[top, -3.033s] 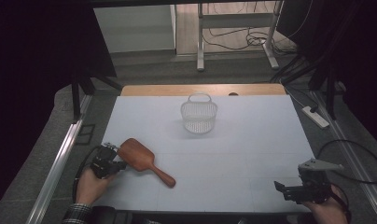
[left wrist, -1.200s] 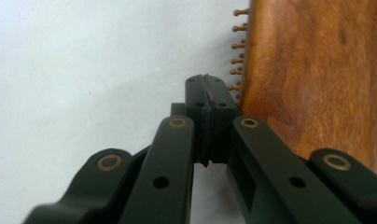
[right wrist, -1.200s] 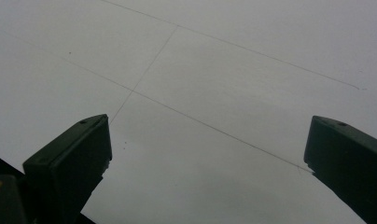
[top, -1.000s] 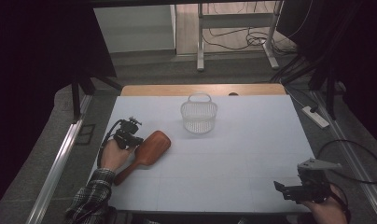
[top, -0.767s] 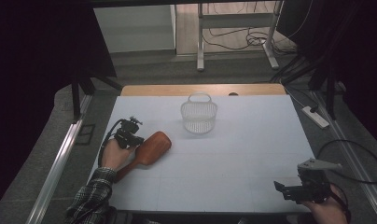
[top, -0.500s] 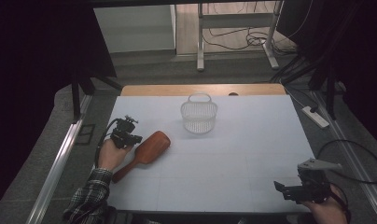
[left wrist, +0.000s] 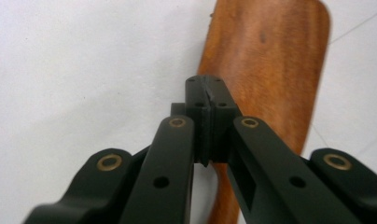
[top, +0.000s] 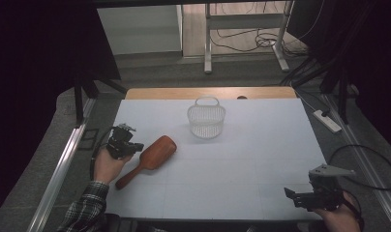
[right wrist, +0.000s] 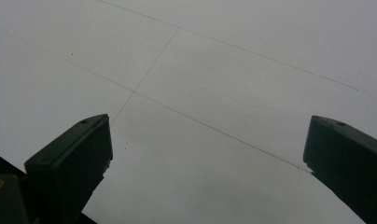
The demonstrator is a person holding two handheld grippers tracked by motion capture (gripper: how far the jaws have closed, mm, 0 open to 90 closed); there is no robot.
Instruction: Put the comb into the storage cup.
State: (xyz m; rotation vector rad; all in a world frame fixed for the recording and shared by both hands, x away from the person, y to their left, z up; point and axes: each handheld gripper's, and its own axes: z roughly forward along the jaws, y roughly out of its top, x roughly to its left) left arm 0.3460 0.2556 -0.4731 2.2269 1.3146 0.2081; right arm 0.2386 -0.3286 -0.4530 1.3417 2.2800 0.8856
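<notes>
High view: wooden brush (top: 149, 160) lies flat on the white table (top: 242, 164), back up, handle toward the near left edge, broad head toward the white mesh basket (top: 206, 117), which stands well apart nearer the far edge. The left gripper (top: 133, 147) sits at the brush's left side, just beside the neck; whether it touches the wood cannot be told here — the person's left hand (top: 106, 166) and the gripper body cover the contact zone. The right gripper (top: 293, 195) rests low at the near right corner, well apart from brush and basket; the right hand (top: 339, 218) is cut off by the bottom edge.

Left gripper view: jaws pressed together, nothing between them. The tips overlap the left edge of the brush (left wrist: 275, 70); above it or touching — cannot tell. The handle is hidden behind the jaws, and the bristle side is not visible.

Right gripper view: jaws spread wide, tips at either side of the picture, bare table (right wrist: 200, 70) with faint seam lines between them, nothing held.
</notes>
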